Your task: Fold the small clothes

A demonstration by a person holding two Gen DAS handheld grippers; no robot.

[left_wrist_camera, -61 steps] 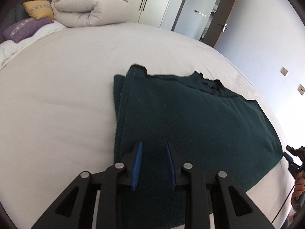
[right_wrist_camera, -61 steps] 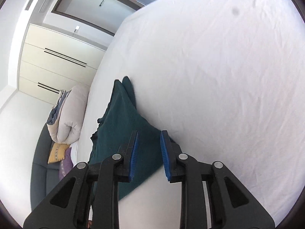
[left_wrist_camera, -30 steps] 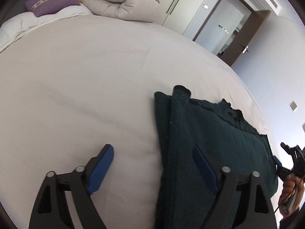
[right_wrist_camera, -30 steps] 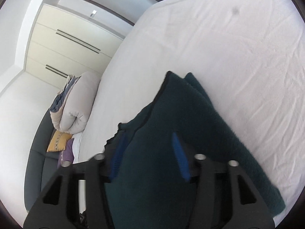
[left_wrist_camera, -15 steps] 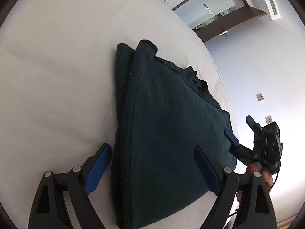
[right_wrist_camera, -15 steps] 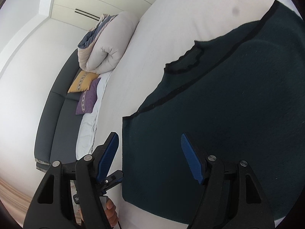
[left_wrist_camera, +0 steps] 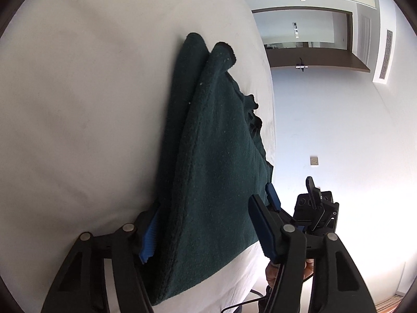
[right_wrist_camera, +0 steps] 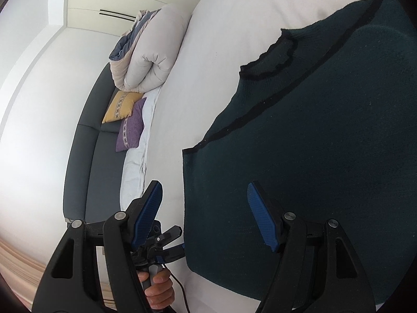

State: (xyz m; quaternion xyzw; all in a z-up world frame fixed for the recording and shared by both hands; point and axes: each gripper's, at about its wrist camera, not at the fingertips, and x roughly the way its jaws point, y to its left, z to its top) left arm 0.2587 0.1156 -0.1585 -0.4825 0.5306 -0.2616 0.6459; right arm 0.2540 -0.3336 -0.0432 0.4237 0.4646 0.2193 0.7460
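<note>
Both tongs have swung in to the sweater's (left_wrist_camera: pixel 213 161) near corners since a moment ago. It lies folded, dark green, on the white bed (left_wrist_camera: pixel 78 104). The left gripper (left_wrist_camera: pixel 206 232) is spread wide, straddling the folded edge at 6 o'clock. The right gripper (right_wrist_camera: pixel 206 216), also spread, straddles the hem corner at 6 o'clock in its own view. A rolled duvet (right_wrist_camera: pixel 148 57) sits at 11 o'clock, with two cushions (right_wrist_camera: pixel 125 114) beside it.

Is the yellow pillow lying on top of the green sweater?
No, the yellow pillow lies far from the green sweater, beside a purple pillow.
</note>
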